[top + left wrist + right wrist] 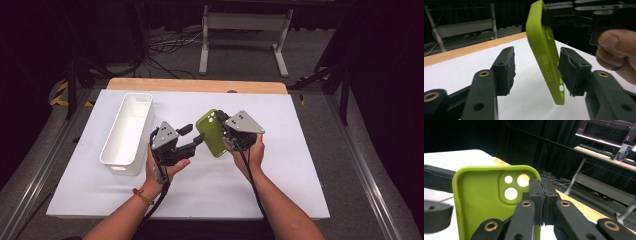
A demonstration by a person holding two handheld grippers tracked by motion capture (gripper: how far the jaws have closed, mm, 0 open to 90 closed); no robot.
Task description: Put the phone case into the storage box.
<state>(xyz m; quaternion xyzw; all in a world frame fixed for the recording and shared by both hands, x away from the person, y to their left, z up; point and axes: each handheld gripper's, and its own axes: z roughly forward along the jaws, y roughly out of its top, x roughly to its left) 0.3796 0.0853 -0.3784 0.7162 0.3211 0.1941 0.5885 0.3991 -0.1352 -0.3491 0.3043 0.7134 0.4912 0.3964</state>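
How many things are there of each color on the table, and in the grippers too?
Green: 1, the phone case, pinched by the right gripper.
White: 1, the long bin standing on the table.
Black: 2, the right gripper and the left gripper, whose jaws stand on either side of the case.
Total: 4

One phone case, one white bin

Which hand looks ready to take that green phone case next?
Left, probably. The left gripper has its jaws on either side of the case, one pad at its edge, the other still apart. The right gripper is already shut on the case's side wall, holding it up off the table.
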